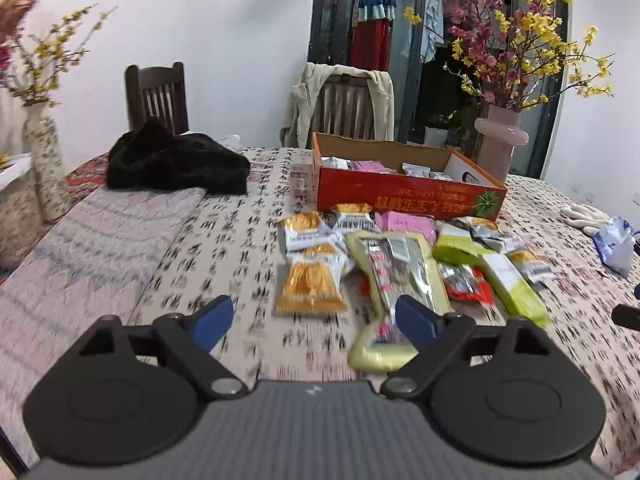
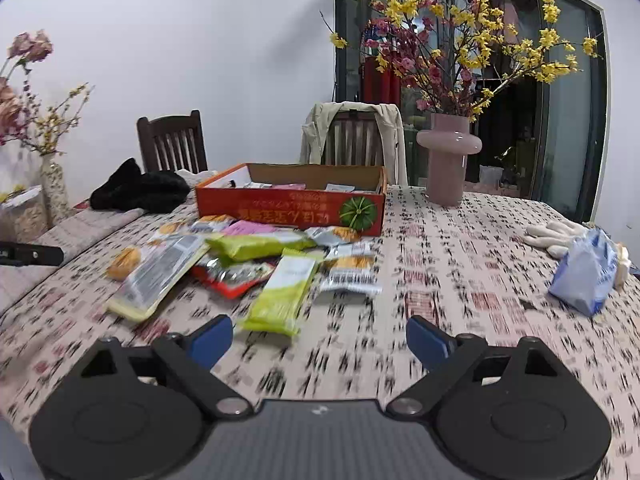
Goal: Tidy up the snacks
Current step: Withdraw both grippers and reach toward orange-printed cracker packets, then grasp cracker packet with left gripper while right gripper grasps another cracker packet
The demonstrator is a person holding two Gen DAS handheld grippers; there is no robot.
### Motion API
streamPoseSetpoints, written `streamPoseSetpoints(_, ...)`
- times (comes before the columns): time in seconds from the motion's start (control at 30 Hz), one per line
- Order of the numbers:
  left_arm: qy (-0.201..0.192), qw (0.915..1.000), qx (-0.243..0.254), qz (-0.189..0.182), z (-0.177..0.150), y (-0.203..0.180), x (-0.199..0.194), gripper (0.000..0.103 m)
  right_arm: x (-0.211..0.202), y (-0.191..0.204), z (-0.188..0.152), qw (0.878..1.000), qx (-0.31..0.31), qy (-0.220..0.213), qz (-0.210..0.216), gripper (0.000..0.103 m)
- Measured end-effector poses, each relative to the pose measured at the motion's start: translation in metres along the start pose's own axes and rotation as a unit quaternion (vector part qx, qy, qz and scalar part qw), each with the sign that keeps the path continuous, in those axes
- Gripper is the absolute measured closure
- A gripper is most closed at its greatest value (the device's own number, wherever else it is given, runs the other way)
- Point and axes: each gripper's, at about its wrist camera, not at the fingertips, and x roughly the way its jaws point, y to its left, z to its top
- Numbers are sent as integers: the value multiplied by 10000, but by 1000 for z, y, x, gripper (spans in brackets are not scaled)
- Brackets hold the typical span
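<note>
Both claws released and empty, left claw (image 1: 314, 318) and right claw (image 2: 318, 340) over the bench (image 2: 460, 248), snack packets (image 2: 276, 276) scattered before orange box (image 2: 288, 210).

The orange cardboard box (image 1: 404, 196) at the far side of the tabletop carries yellow Chinese characters on its near wall, printed upside down and too blurred to read. Barcodes show on a white snack packet (image 2: 350, 278); their digits are illegible. The tablecloth (image 2: 460, 280) bears black calligraphy-like characters, unreadable.
</note>
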Motion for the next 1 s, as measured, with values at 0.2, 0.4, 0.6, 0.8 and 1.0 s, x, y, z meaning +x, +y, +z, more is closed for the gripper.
streamPoseSetpoints(0.2,257,9996,110,5,18,0,52,22,57,-16,26,9994,202,284,-56,16)
streamPoseSetpoints(0.4,628,9980,119,-9,19,2,100,29,117,-29,36,9971,247,708,-103,22)
streamPoseSetpoints(0.6,772,9970,55,-34,19,5,125,29,158,-35,36,9952,330,922,-1,28)
streamPoseSetpoints(0.8,945,9954,-132,-90,18,11,134,51,180,-32,37,9948,167,1004,-98,50)
streamPoseSetpoints(1.0,925,9955,-203,-100,17,10,132,58,183,-32,36,9947,151,1014,-63,61)
